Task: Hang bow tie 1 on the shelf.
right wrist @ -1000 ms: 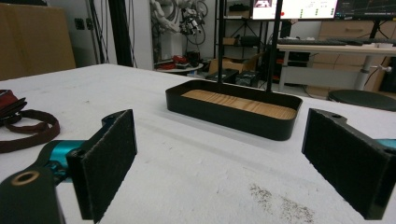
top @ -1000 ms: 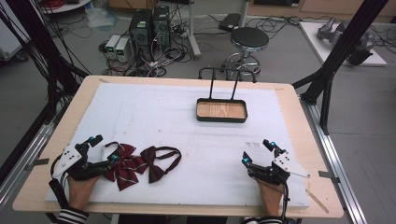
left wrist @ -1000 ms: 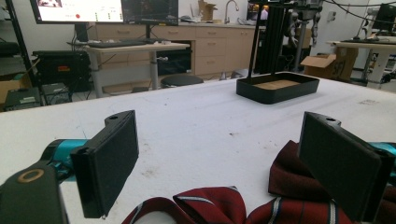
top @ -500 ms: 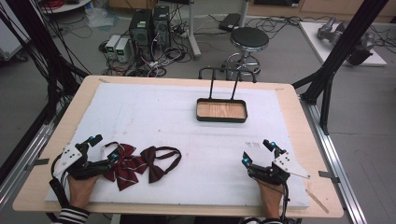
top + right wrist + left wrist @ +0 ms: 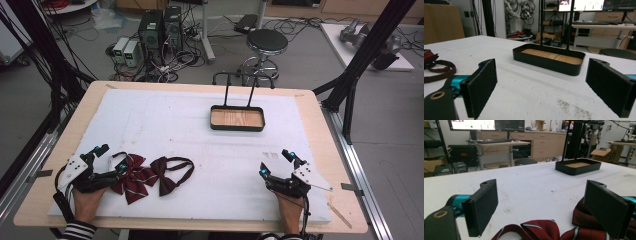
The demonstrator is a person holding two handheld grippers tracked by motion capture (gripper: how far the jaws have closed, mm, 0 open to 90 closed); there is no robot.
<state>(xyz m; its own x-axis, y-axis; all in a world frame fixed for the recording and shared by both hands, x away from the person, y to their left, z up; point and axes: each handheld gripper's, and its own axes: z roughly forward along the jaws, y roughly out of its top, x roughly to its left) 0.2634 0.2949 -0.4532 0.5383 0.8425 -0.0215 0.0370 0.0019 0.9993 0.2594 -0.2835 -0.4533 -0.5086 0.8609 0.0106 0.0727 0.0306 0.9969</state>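
Note:
Two dark red bow ties lie on the white mat at the front left: a striped bow tie (image 5: 134,175) (image 5: 544,232) and, to its right, a plain bow tie (image 5: 167,174) with a looped strap (image 5: 439,67). My left gripper (image 5: 111,158) (image 5: 546,210) rests open on the mat, its right jaw touching the striped bow tie's edge. My right gripper (image 5: 276,162) (image 5: 544,87) sits open at the front right with nothing between its jaws. A black tray (image 5: 237,126) (image 5: 564,168) (image 5: 544,63) with a wooden bottom and a tall handle stands at the mat's back middle.
The white mat (image 5: 190,145) covers most of the wooden table (image 5: 330,150). Behind the table stand a round stool (image 5: 267,42), computer boxes (image 5: 159,25) and loose cables on the floor. Black frame posts (image 5: 350,90) rise at both table sides.

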